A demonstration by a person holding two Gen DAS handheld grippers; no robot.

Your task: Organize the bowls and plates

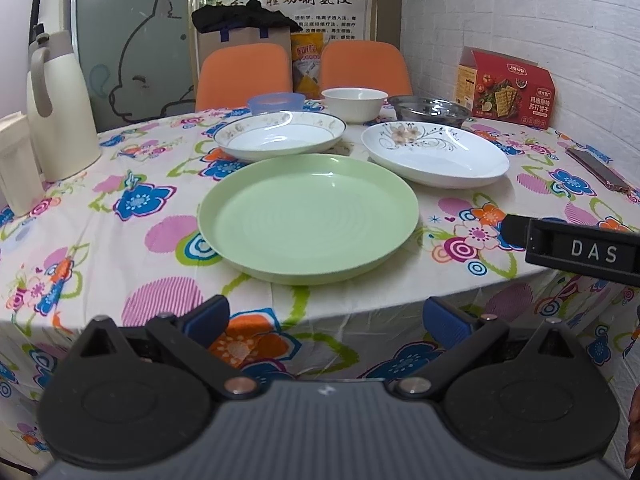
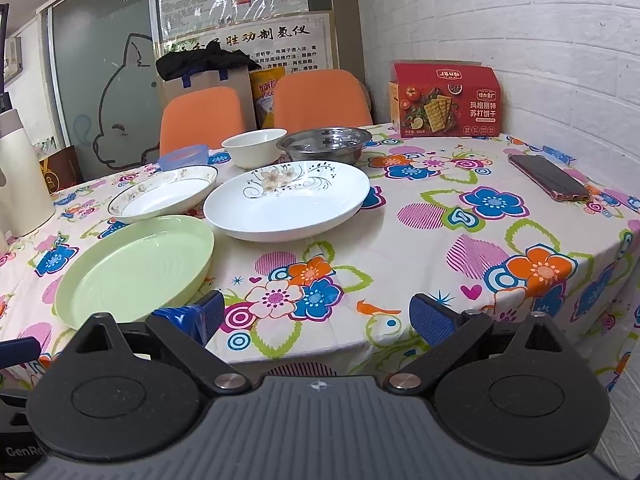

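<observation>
Blue-padded fingers of the left gripper (image 1: pixel 326 316) stand wide apart at the table's near edge, holding nothing, with the green plate (image 1: pixel 308 216) dead ahead at 12 o'clock on the flowered tablecloth (image 1: pixel 120 248). Beyond it, at 11 o'clock, sits a gold-trimmed white plate (image 1: pixel 280 136); at 1 o'clock lies a larger white plate with a flower print (image 1: pixel 436 156), apart from the green one. Behind these stand three bowls in a row: a blue plastic bowl (image 1: pixel 276 103), a white bowl (image 1: pixel 355 103) and a steel bowl (image 1: pixel 430 109). A black bar of the other tool, lettered DAS, pokes in at 3 o'clock.

From the right wrist view, the right gripper (image 2: pixel 316 316) is likewise spread wide and empty, poised over the cloth's front edge. The green plate lies at 10 o'clock, its rim close to the left blue pad (image 2: pixel 208 314); whether they touch cannot be told. The flower-print plate is at 12 o'clock, the gold-trimmed plate at 11, the steel bowl just behind.

A phone (image 2: pixel 550 176) rests at 2 o'clock, a red cracker box (image 2: pixel 446 100) by the brick wall at 1 o'clock. A cream jug (image 1: pixel 60 108) stands at 10 o'clock in the left view, and two orange chairs (image 1: pixel 244 74) back the table.
</observation>
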